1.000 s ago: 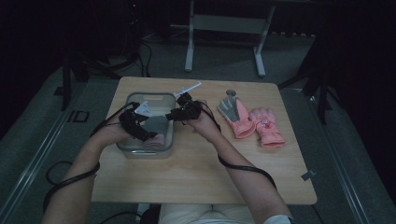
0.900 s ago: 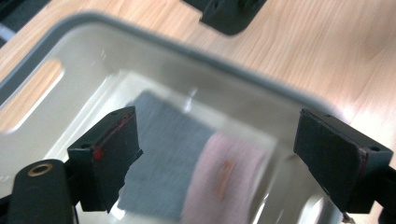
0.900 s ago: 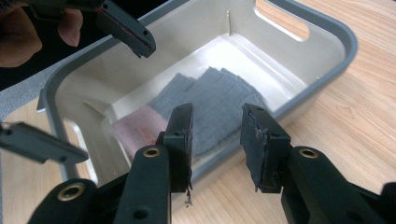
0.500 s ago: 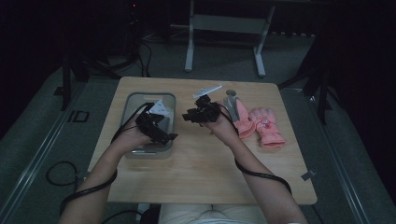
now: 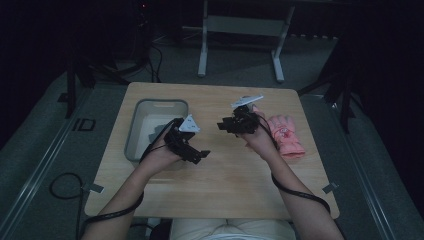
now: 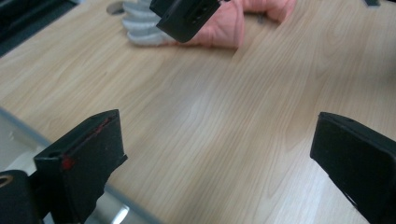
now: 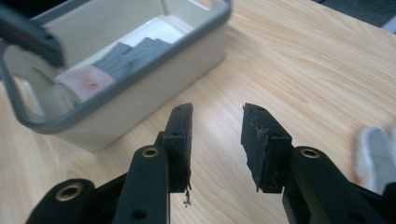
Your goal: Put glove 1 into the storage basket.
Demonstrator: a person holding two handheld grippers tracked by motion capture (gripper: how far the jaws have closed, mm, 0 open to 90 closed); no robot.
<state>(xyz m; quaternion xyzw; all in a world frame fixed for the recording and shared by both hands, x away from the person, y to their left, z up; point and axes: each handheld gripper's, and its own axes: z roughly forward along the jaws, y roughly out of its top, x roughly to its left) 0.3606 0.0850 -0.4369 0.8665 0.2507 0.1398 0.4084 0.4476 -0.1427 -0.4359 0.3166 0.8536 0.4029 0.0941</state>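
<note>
1. One glove (image 7: 100, 70) already lies inside the grey bin (image 5: 134, 145); the pink glove (image 5: 286, 136) waits on the table (image 5: 225, 190), beside the right hand.
2. Left gripper (image 5: 197, 155): jaws just opened wide, empty.
3. Right gripper (image 5: 226, 125): jaws partly apart, empty; the pink glove remains to fetch.

Smooth matt wood table (image 6: 224, 130), fleecy pink cloth glove (image 5: 286, 136), glossy plastic bin (image 7: 154, 88)

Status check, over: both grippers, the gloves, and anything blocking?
Left gripper just opened wide, empty. Right gripper partly open, empty. One glove in grey bin, pink glove on table. Nothing blocking.
</note>
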